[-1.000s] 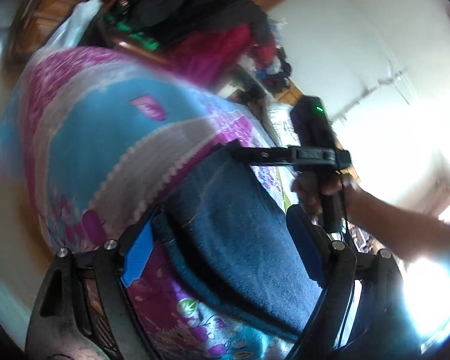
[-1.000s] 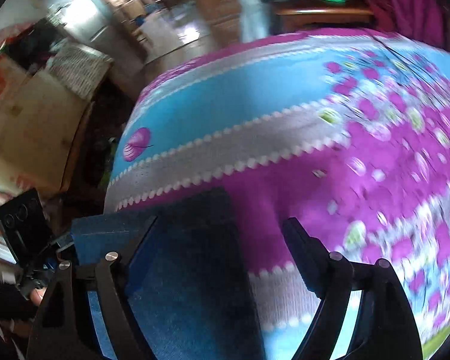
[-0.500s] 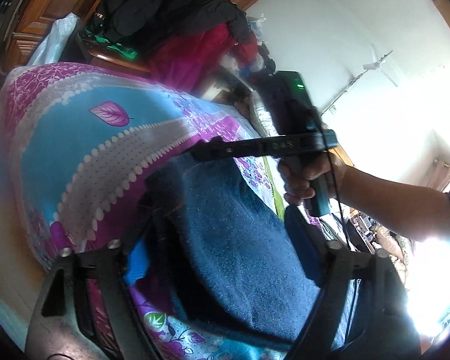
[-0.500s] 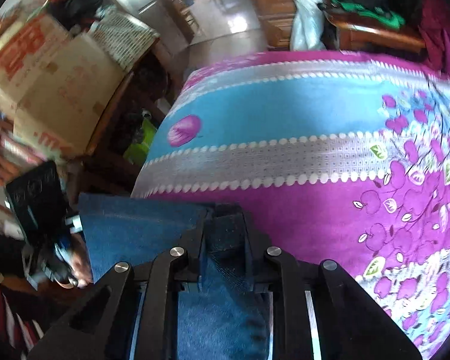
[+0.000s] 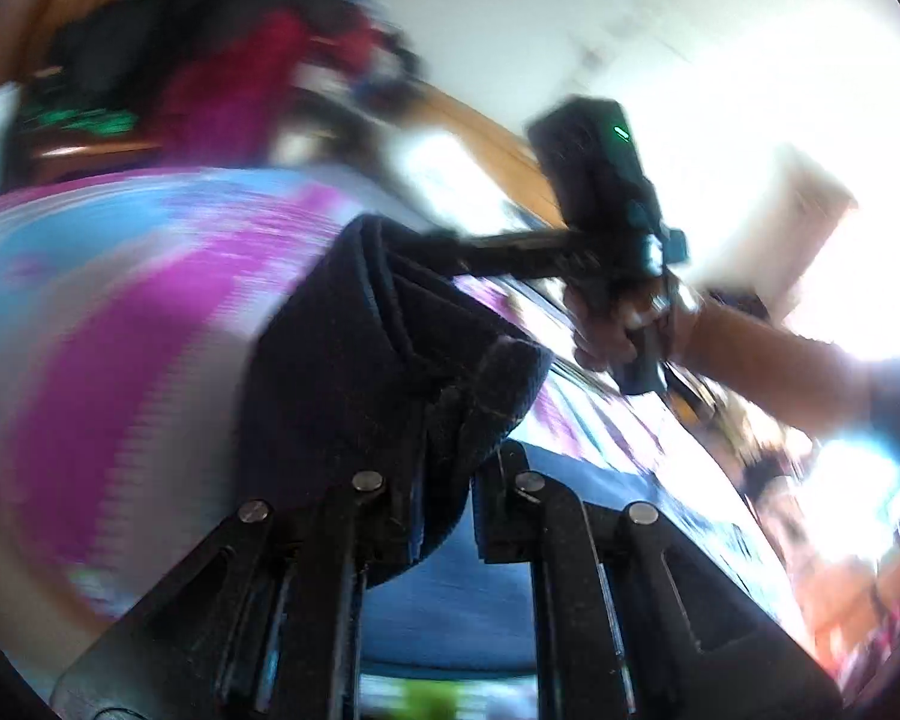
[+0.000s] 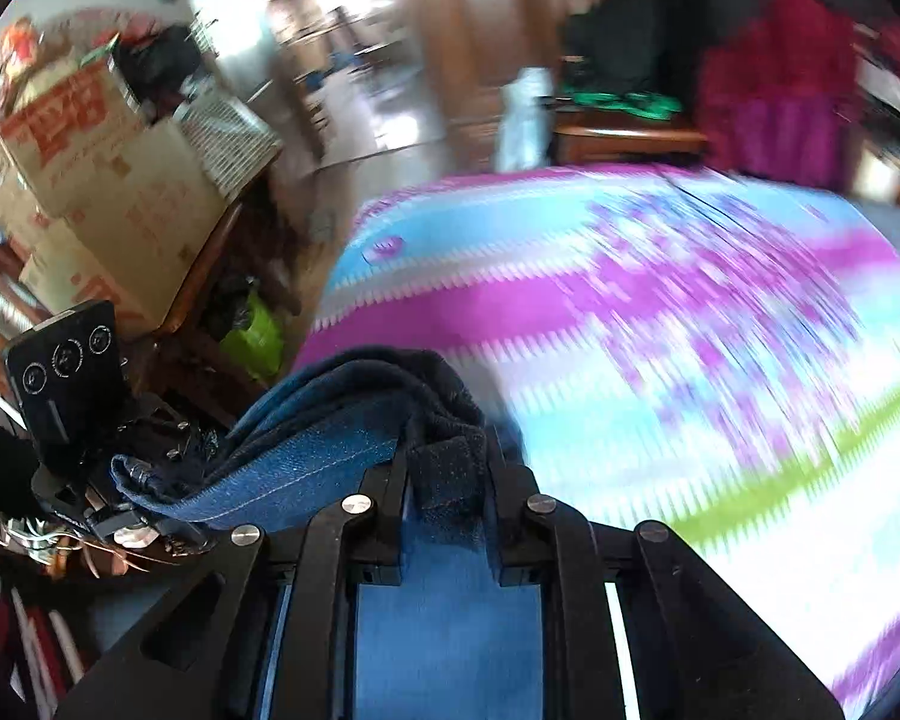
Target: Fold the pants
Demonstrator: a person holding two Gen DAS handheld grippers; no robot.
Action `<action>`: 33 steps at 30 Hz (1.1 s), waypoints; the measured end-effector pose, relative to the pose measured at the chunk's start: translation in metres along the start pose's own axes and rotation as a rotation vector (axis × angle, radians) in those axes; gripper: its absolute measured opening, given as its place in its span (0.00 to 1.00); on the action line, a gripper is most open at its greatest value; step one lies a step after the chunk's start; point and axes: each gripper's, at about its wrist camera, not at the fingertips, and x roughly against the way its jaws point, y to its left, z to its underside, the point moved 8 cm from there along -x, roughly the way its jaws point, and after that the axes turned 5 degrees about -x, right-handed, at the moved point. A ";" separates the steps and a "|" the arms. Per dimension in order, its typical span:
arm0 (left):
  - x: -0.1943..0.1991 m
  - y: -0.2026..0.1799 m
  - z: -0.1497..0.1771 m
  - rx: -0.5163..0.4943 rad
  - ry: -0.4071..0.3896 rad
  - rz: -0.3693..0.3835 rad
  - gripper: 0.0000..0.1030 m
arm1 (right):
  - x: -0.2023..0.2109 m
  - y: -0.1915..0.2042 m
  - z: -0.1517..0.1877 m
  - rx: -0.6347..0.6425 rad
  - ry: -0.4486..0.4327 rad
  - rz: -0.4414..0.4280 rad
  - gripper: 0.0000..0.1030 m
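Dark blue denim pants (image 5: 390,360) lifted off purple-blue floral bedsheet (image 6: 660,312); hem edge pinched shut in left gripper (image 5: 444,516) and right gripper (image 6: 444,480). Bare sheet from 12 to 3 o'clock.

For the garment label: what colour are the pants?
Blue denim pants, dark where shaded; clearest in the right wrist view.

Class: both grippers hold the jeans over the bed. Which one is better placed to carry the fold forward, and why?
Neither, probably: left gripper and right gripper both have jaws shut on the same raised edge of the jeans, so they likely should move together across the bed.
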 end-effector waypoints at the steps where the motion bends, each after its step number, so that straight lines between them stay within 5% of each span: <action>1: -0.009 -0.025 0.002 -0.037 0.031 0.039 0.12 | 0.021 -0.004 0.021 -0.015 -0.001 0.026 0.20; 6: -0.063 -0.135 0.028 -0.153 0.192 0.241 0.13 | 0.119 -0.030 0.150 -0.171 0.037 0.148 0.20; 11: -0.125 -0.219 0.092 -0.246 0.434 0.347 0.14 | 0.145 -0.053 0.264 -0.305 0.123 0.241 0.20; 16: -0.161 -0.263 0.157 -0.333 0.658 0.268 0.61 | 0.170 -0.086 0.334 -0.524 0.056 0.325 0.44; 18: -0.145 -0.280 0.159 -0.320 0.643 0.332 0.78 | 0.192 -0.093 0.357 -0.645 -0.025 0.318 0.50; 20: -0.122 -0.300 0.168 -0.299 0.671 0.456 0.79 | 0.210 -0.093 0.382 -0.799 -0.108 0.287 0.53; 23: -0.098 -0.306 0.180 -0.324 0.718 0.517 0.79 | 0.227 -0.074 0.390 -0.957 -0.313 0.105 0.58; 26: -0.096 -0.290 0.150 -0.234 0.630 0.465 0.79 | 0.214 -0.062 0.376 -1.118 -0.453 0.005 0.90; 30: -0.114 -0.237 0.086 -0.060 0.431 0.304 0.90 | 0.184 -0.074 0.349 -1.309 -0.483 -0.085 0.90; 32: -0.136 -0.222 0.084 -0.070 0.451 0.232 0.91 | 0.169 -0.086 0.337 -1.334 -0.404 -0.003 0.87; 33: -0.155 -0.213 0.097 -0.086 0.515 0.185 0.90 | 0.162 -0.090 0.332 -1.340 -0.368 0.022 0.74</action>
